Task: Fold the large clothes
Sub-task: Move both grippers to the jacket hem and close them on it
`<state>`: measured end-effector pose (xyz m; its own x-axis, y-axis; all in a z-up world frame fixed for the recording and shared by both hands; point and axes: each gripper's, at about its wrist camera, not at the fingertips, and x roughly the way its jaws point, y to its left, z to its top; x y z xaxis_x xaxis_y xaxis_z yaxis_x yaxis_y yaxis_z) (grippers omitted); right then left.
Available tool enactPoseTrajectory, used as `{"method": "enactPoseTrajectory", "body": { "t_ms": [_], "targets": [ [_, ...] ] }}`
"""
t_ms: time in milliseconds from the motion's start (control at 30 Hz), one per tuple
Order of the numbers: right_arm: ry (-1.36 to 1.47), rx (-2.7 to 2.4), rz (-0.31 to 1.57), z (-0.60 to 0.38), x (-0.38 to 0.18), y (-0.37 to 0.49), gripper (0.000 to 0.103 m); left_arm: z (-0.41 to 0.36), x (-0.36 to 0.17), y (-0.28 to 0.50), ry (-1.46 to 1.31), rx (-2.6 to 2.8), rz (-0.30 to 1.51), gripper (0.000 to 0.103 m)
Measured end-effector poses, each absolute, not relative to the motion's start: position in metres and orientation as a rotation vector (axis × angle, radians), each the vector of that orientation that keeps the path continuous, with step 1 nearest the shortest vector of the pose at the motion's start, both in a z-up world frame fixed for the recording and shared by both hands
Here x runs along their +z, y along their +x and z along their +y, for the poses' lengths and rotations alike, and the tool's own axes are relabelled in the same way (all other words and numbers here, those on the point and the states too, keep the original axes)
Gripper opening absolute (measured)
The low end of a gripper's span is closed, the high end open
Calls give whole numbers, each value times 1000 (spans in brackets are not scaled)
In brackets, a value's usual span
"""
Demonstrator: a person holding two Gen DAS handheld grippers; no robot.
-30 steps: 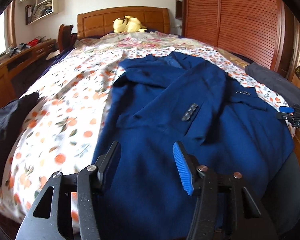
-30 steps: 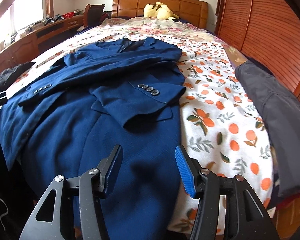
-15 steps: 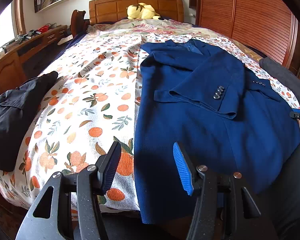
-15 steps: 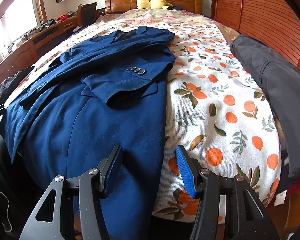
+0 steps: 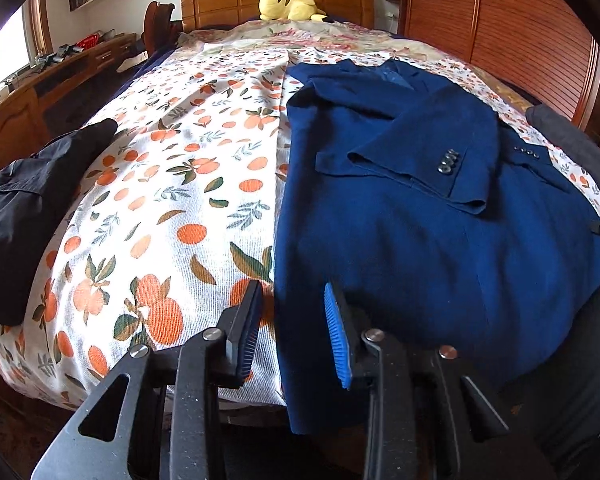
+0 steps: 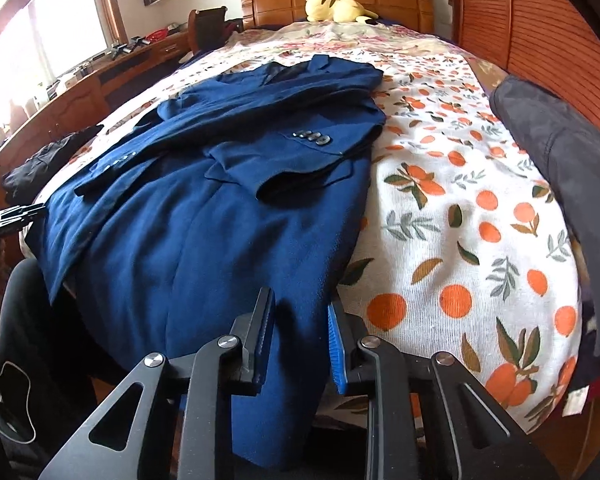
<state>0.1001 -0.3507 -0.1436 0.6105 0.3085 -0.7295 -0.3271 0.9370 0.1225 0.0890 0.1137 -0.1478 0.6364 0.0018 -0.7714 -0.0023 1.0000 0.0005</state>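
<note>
A dark blue suit jacket (image 5: 420,232) lies flat on the bed, both sleeves folded across its front, hem hanging over the near bed edge; it also shows in the right wrist view (image 6: 220,220). My left gripper (image 5: 292,300) is open, its jaws standing either side of the jacket's left hem edge. My right gripper (image 6: 300,312) is open, its jaws standing either side of the jacket's right hem edge. Neither gripper holds the cloth.
The bed has an orange-print sheet (image 5: 172,184). A black garment (image 5: 28,208) lies at its left edge and a dark grey one (image 6: 560,168) along its right edge. A yellow plush toy (image 5: 288,4) sits by the wooden headboard. A desk (image 5: 52,92) stands left.
Both grippers have dropped lower and moved outward, the left one to the jacket's left hem edge and the right one to its right hem edge. The jacket has not moved.
</note>
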Motion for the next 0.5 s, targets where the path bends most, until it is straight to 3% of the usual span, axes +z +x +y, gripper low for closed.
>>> {"method": "enactPoseTrajectory", "body": {
  "t_ms": [500],
  "targets": [
    [-5, 401, 811, -337, -140, 99, 22, 119, -157, 63, -54, -76, 899, 33]
  ]
}}
